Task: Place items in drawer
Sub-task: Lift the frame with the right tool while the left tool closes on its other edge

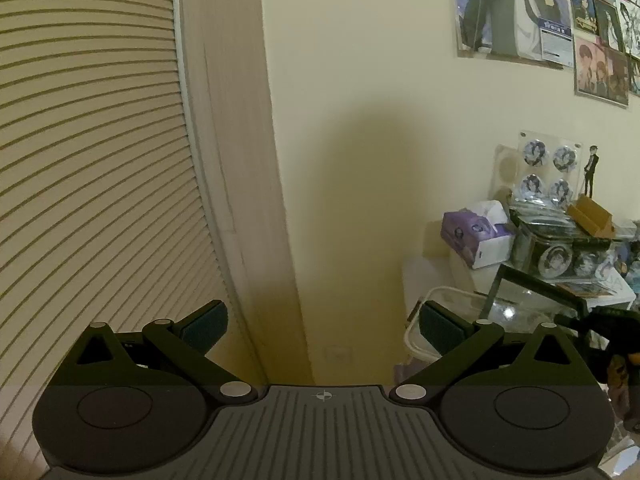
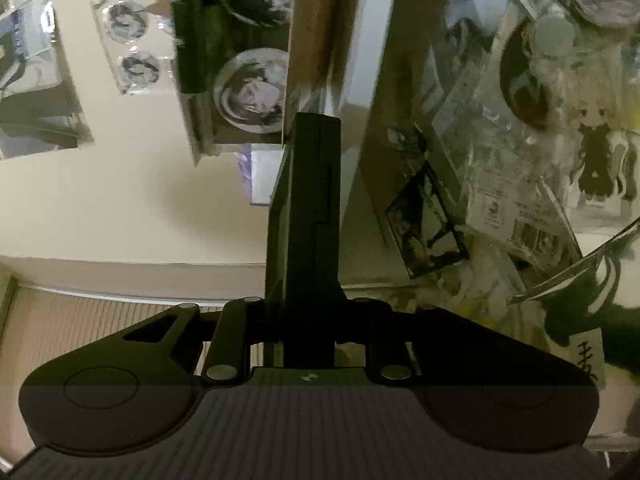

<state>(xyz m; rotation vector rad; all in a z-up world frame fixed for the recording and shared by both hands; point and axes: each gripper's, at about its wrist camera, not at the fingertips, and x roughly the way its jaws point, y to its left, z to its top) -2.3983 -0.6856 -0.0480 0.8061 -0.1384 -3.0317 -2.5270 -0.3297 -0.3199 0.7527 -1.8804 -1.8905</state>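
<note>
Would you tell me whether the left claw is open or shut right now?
Open: the left claw has its two teal-padded fingers spread wide apart, with only the cream wall visible between them.

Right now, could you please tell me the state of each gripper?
Left gripper: open, nothing between its fingers.
Right gripper: shut on a long black flat object.

The left claw (image 1: 324,326) is built of matte black plastic, with 2 round discs, a ribbed middle plate marked by a small crosshair, silver pivot pins, and dark teal pads (image 1: 442,328). The same black body, ribs and silver pins are seen on the right claw (image 2: 314,240).
</note>
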